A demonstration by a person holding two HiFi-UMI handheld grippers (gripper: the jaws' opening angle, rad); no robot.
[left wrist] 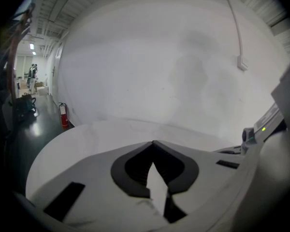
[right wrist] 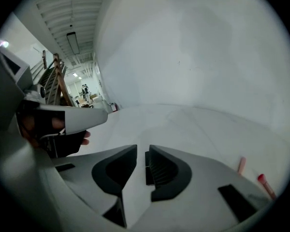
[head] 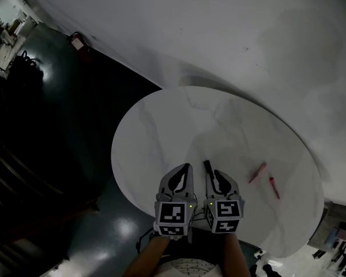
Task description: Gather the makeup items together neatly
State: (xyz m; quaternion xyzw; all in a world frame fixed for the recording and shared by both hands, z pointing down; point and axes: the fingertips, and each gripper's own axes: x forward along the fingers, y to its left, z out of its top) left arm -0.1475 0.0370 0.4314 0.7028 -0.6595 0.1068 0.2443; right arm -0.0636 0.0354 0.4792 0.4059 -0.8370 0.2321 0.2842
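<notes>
right gripper [right wrist: 142, 149] jaws slightly apart, nothing clearly gripped; left gripper [left wrist: 153, 143] closed, empty. both hover over the near edge of the table [head: 155, 131]. the pink stick [head: 257, 172] and red stick [head: 274, 187] lie near each other, further right. step in hand looks like the approach; next, reach right.

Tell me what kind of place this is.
Likely a lab or industrial hall: red fire extinguisher by the plain white wall, dark glossy floor, long strip lights on a ribbed ceiling.

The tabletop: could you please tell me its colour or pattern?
The tabletop is white with faint grey veining; clearest in head view.
</notes>
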